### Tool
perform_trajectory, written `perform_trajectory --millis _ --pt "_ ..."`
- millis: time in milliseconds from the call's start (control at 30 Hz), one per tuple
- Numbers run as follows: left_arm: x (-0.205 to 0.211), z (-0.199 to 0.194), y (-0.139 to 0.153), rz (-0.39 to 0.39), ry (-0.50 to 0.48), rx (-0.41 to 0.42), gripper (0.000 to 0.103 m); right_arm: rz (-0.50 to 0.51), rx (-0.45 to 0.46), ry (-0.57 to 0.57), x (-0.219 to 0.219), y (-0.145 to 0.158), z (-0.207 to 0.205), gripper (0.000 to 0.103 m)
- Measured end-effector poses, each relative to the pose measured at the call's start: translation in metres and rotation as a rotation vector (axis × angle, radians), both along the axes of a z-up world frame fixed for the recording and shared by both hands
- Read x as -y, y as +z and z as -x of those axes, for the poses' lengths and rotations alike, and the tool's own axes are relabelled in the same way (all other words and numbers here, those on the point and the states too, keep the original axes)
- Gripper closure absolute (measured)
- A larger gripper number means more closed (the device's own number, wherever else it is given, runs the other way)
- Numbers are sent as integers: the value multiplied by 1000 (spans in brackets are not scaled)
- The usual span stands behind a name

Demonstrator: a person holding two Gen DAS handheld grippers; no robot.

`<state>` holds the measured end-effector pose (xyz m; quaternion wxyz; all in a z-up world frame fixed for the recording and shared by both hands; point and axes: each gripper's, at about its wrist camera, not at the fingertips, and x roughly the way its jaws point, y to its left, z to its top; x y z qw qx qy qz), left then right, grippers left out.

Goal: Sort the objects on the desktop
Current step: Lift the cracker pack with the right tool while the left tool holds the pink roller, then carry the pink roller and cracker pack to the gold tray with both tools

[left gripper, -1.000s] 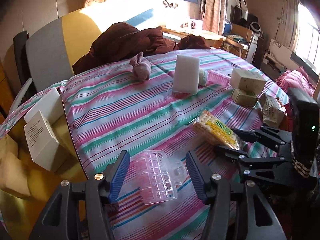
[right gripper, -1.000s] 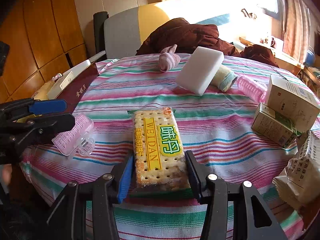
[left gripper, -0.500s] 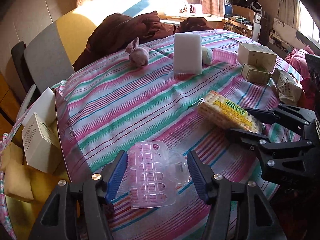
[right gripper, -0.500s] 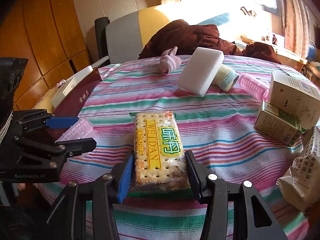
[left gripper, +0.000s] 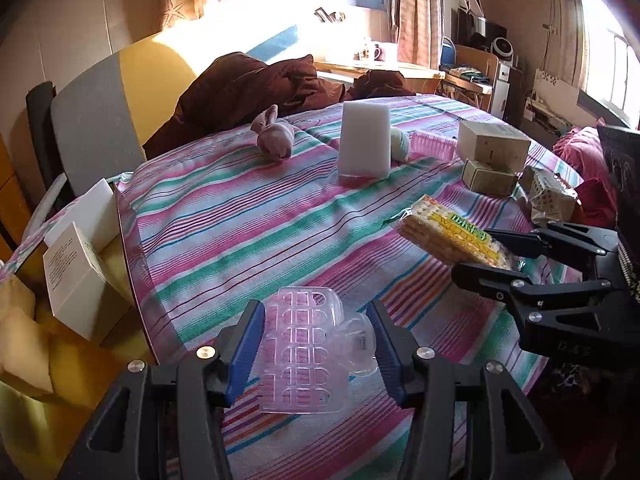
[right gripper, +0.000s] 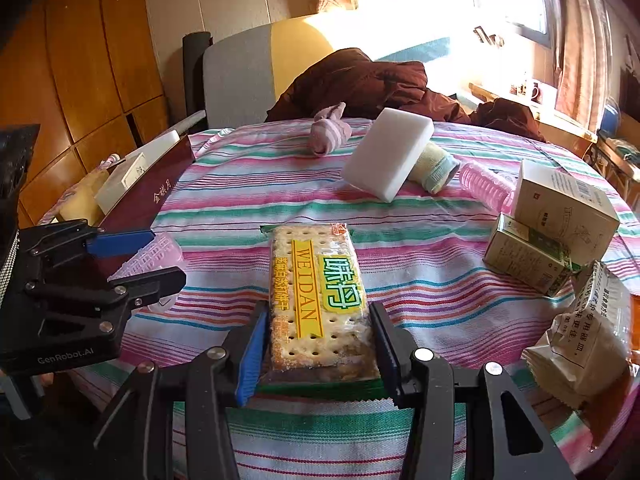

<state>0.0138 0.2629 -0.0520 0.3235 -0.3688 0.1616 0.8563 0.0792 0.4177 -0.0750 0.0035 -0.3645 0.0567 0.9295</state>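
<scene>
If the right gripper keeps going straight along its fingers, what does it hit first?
The right gripper, shut on the cracker pack, would probably push the pack into the tilted white sponge first. Only striped cloth lies between; depth is unclear.

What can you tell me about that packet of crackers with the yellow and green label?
The cracker packet is a long, flat stack of pale, dotted crackers in clear plastic wrap with a yellow stripe reading WEIDAN and green characters. Its near end sits between the right claw fingers, which press its sides. From the left view it looks tilted, its far end raised off the striped tablecloth.
</scene>
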Motion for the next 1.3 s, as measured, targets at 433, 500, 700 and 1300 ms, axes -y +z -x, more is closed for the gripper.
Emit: perform_trajectory --millis 433,500,700,1300 --pt "48 -14 46 -194 8 -37 49 12 -48 -14 2 17 -7 53" --pt "65 -11 51 -214 44 -38 49 13 -61 -1 7 22 -6 53" --pt "131 4 57 -255 201 -50 49 11 -94 125 55 37 11 53" --pt "268 33 38 -230 496 -107 49 -38 -127 571 220 64 80 53"
